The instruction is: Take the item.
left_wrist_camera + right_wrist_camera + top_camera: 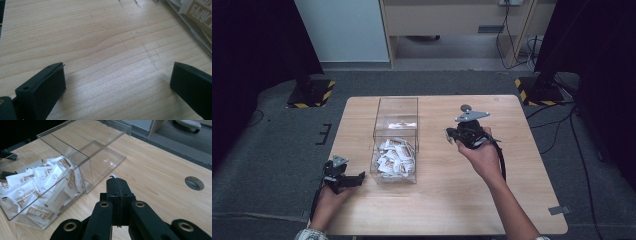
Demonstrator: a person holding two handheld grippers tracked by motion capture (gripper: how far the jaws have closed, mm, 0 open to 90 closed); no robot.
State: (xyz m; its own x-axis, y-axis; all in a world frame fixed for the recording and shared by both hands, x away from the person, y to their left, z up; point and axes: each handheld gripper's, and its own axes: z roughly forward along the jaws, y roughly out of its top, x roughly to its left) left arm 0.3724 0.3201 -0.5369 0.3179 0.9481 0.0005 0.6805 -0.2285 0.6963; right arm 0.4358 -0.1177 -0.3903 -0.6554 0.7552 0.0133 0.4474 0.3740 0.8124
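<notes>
A clear plastic box (396, 140) with two compartments stands left of the table's middle. Its near compartment holds several white and brown sachets (394, 156); the far one looks bare apart from glare. My right gripper (451, 136) hovers just right of the box, shut, with a small white corner of a sachet (113, 176) peeking past its tips (116, 181). In the right gripper view the box (107, 135) and its sachets (37, 185) lie to the left. My left gripper (360, 178) rests open at the table's left edge, near the box's front corner; bare wood lies between its jaws (117, 85).
The wooden table (452, 200) has a round cable hole (466, 107) at the back, behind my right hand. The box's edge (195, 32) shows at the upper right of the left gripper view. Two stand bases with hazard stripes (312, 92) (537, 90) sit on the floor beyond the table.
</notes>
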